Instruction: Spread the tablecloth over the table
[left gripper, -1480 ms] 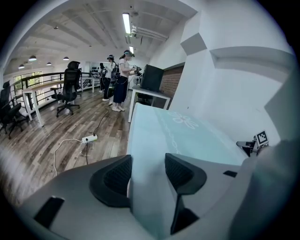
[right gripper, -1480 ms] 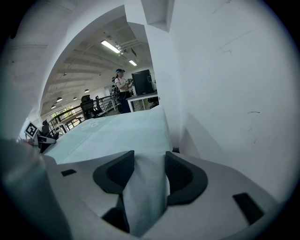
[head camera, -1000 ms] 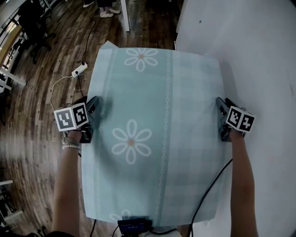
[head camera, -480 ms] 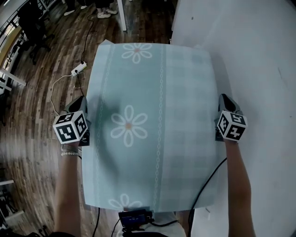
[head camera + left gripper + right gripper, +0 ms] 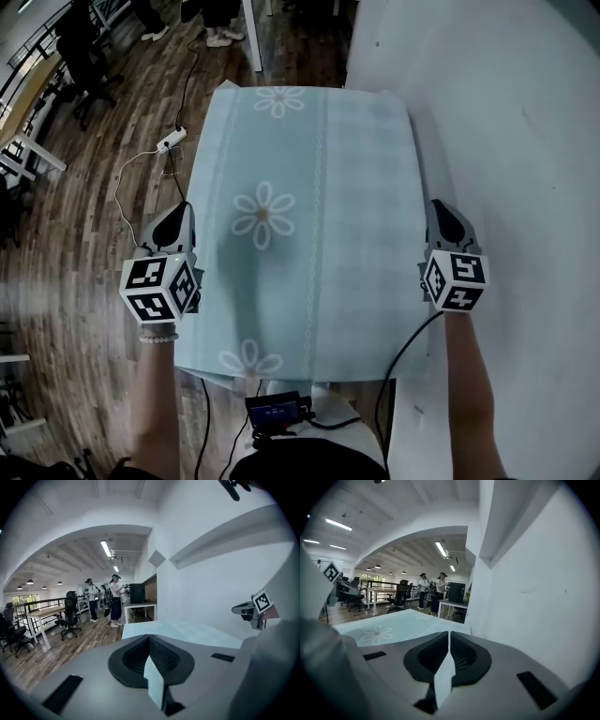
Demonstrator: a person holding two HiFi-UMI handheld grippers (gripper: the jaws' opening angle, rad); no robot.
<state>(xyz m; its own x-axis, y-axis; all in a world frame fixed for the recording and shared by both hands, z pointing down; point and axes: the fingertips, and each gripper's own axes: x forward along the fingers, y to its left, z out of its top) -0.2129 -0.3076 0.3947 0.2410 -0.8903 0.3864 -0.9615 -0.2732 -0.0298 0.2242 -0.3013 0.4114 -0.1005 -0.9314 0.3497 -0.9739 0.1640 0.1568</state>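
Tablecloth (image 5: 309,216) is hanging outstretched between left gripper (image 5: 180,217) and right gripper (image 5: 436,214), each clamping a side edge; soft, light fabric is probably sagging easily, so edge grips suit.

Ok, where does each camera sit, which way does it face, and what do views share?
Head view: on the head, facing steeply down at the tablecloth; both forearms, left gripper, right gripper show.
Left gripper view: on that gripper, along its jaws, shut on the tablecloth.
Right gripper view: likewise, own jaws shut on the tablecloth.
Shared: the tablecloth.
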